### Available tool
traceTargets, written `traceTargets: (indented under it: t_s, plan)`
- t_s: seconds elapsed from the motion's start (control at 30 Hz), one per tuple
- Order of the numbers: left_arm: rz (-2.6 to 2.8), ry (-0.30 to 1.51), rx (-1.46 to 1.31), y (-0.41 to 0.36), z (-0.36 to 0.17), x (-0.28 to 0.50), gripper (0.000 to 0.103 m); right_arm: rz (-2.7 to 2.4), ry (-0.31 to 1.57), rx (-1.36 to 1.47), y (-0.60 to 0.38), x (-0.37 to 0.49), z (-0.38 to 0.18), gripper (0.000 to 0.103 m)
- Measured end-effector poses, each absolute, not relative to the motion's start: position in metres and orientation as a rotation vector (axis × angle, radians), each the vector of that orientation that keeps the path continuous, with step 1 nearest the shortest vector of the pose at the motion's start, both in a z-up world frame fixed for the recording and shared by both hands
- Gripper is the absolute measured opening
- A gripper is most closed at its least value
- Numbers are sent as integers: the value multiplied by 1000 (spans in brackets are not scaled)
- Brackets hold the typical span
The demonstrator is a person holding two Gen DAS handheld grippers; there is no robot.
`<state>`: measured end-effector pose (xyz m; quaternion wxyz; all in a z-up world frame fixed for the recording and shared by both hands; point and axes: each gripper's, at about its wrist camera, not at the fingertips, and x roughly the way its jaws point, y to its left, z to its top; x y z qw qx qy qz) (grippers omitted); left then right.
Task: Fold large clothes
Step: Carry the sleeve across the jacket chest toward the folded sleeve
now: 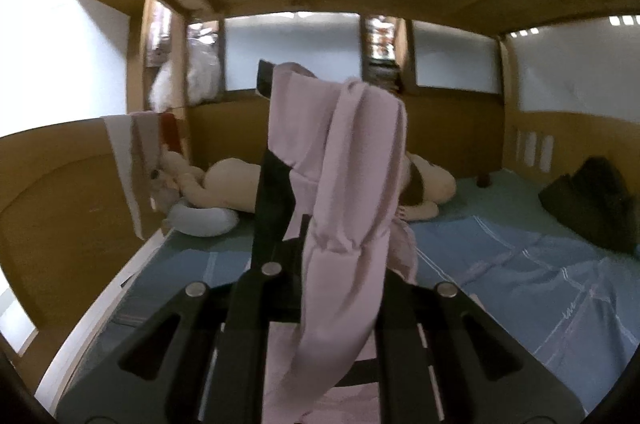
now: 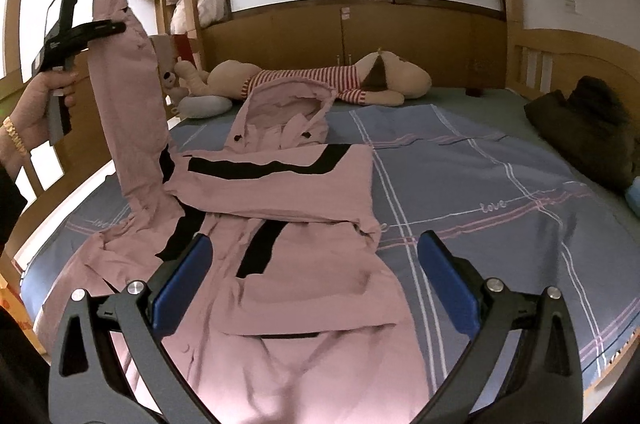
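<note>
Dangling from left gripper (image 2: 120,26): pink jacket sleeve (image 2: 128,112).

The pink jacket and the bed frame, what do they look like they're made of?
Jacket: thin woven cloth, probably a matte synthetic shell; its lifted sleeve hangs limp and creased from the left gripper. Bed frame: light wood or veneer with a smooth finish; grain and knots show overhead.
</note>
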<state>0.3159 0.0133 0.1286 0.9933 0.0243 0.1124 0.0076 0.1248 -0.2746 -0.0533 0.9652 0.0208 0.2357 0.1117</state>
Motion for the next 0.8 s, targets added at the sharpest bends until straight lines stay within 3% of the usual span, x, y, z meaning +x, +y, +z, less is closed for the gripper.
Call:
traceTargets:
  t_s: [0.43, 0.8]
  plan:
    - [-103, 377, 130, -84, 51, 369, 9, 170, 492, 65, -311, 118, -57, 102]
    - [-156, 564, 154, -142, -45, 416, 9, 173, 498, 50, -315, 115, -57, 102]
